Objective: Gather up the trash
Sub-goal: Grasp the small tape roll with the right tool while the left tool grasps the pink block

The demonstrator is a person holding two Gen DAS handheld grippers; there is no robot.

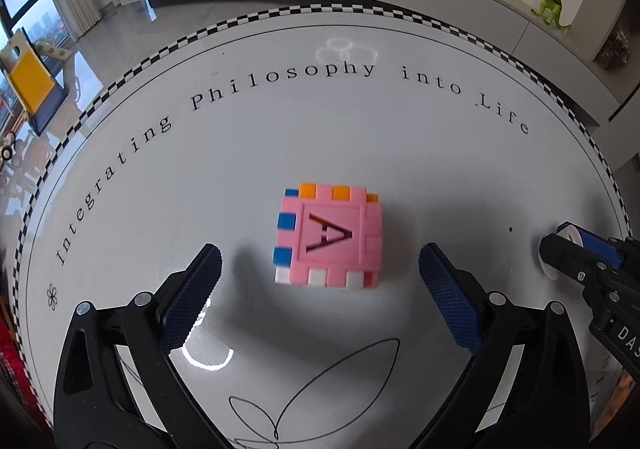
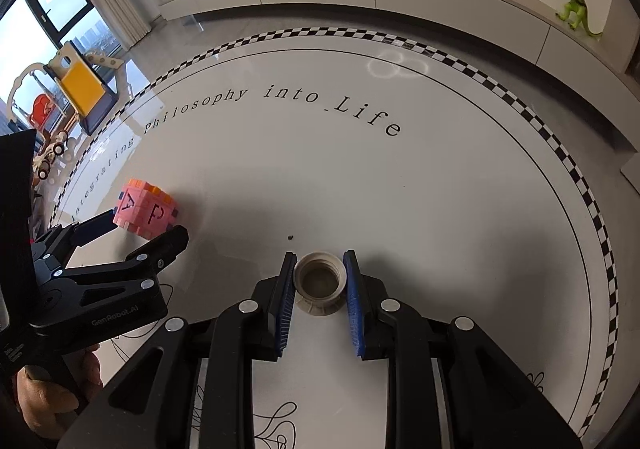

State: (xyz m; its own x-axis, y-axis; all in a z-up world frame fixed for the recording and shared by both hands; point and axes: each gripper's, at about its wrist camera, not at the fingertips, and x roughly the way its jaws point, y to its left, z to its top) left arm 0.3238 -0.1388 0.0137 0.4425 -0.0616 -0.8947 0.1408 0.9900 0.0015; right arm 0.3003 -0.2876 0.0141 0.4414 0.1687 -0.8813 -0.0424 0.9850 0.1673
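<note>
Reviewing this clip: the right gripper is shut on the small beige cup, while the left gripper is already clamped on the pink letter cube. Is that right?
Not quite. The left gripper is open: its pads stand clear of the pink letter cube on both sides, as the left wrist view shows. The rest holds: the right gripper is shut on the small beige cup.

Round table (image 1: 280, 137): "Integrating Philosophy into Life" printed in black, arcing along far rim.
Pink cube (image 1: 328, 237): letter "A" on top face; "P" on side face in right wrist view.
Left gripper (image 2: 148, 227) body: "GenRobot.AI".
Right gripper (image 1: 568, 249) body: partial "DAS", rest cut off.
</note>
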